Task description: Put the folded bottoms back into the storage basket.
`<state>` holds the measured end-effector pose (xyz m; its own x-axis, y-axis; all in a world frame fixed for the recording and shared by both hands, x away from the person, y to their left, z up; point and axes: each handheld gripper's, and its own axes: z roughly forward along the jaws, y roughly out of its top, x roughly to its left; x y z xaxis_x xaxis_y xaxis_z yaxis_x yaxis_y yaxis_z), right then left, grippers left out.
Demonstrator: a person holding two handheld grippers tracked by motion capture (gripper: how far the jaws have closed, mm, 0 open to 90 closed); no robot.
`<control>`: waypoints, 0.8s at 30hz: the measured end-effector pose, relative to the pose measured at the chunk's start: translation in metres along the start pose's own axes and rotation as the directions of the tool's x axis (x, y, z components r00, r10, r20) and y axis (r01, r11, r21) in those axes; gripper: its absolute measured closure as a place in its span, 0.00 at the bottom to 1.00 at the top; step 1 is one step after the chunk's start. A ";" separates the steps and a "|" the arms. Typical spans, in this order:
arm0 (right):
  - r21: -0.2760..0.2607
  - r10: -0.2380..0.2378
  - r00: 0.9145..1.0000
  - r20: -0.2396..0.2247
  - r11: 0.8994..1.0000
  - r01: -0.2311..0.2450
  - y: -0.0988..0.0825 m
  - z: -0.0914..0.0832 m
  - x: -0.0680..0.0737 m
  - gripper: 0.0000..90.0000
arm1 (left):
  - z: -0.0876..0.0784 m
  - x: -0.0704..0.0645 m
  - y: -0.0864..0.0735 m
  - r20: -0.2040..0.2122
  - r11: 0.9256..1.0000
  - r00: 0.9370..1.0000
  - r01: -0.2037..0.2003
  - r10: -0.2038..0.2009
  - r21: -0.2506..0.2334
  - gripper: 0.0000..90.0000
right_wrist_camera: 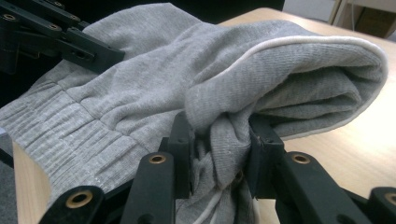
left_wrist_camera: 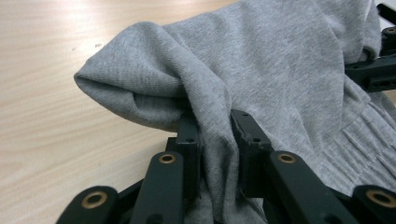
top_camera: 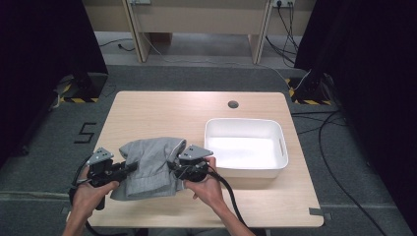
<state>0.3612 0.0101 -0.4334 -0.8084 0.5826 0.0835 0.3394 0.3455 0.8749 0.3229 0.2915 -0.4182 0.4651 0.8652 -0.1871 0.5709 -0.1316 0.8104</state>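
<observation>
**Operator:** Currently, where does the load sit relative to the two tools?

**Technician:** Largest item first: the light wooden table (top_camera: 157, 110) carries the white rectangular plastic bin (top_camera: 280, 167), which stands just beyond the right gripper (top_camera: 183, 169), on its outer side. The folded grey knitted garment (top_camera: 150, 167) spans between both sets of fingers, its long axis running from one gripper to the other. The left gripper (top_camera: 129, 168) clamps one side edge; the right gripper clamps the opposite edge. The right hand is nearer the bin, so a transfer would probably lead from that side.

**Operator:** Grip condition?

**Technician:** Both clenched on fabric. The left gripper view shows a bunched fold pinched between the pads (left_wrist_camera: 189, 140). The right gripper view shows a white-piped hem (right_wrist_camera: 327, 42) and ribbed waistband (right_wrist_camera: 60, 126), which the high view does not resolve.
</observation>
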 end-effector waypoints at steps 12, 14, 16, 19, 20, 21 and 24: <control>-0.015 -0.023 0.999 0.035 1.000 0.023 0.017 -0.039 -0.023 0.75 | 0.014 -0.029 0.033 0.045 0.999 0.998 -0.048 0.049 -0.021 0.81; -0.016 -0.024 0.999 0.042 1.000 0.025 0.018 -0.046 -0.028 0.75 | 0.017 -0.034 0.038 0.056 0.998 0.997 -0.052 0.053 -0.026 0.81; -0.020 -0.019 0.999 0.047 1.000 0.020 0.020 -0.053 -0.032 0.75 | 0.020 -0.038 0.044 0.067 0.998 0.996 -0.056 0.058 -0.031 0.81; -0.022 -0.019 0.998 0.052 1.000 0.020 0.022 -0.062 -0.040 0.75 | 0.026 -0.045 0.053 0.080 0.998 0.995 -0.062 0.065 -0.031 0.81; -0.024 -0.020 0.998 0.055 0.999 0.021 0.023 -0.065 -0.043 0.75 | 0.028 -0.047 0.055 0.084 0.997 0.994 -0.063 0.066 -0.033 0.81; -0.021 -0.021 0.998 0.061 1.000 0.022 0.024 -0.068 -0.045 0.75 | 0.030 -0.050 0.058 0.089 0.997 0.994 -0.066 0.069 -0.034 0.81; -0.013 -0.019 0.997 0.072 1.000 0.020 0.025 -0.076 -0.053 0.76 | 0.035 -0.054 0.063 0.091 0.996 0.993 -0.077 0.080 -0.036 0.81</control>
<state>0.3763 -0.0677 -0.3800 -0.7783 0.6271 0.0320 0.3163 0.3475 0.8827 0.3571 0.2196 -0.3769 0.5686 0.8045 -0.1716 0.5086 -0.1798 0.8420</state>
